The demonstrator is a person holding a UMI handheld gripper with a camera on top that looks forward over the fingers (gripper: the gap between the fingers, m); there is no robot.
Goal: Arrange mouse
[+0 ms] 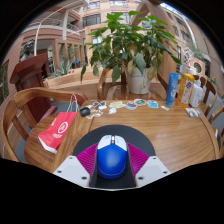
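Observation:
A blue and white computer mouse sits between my gripper's two fingers, with the magenta pads pressing against both its sides. It is held over a dark round mouse mat on the wooden table, close to the table's near edge. The mouse's white front with its scroll wheel points away from me. The gripper is shut on the mouse.
A large potted plant stands at the table's far side. Small items lie in a row before it. Bottles and boxes stand at the right. A red and white packet lies at the left. Wooden chairs surround the table.

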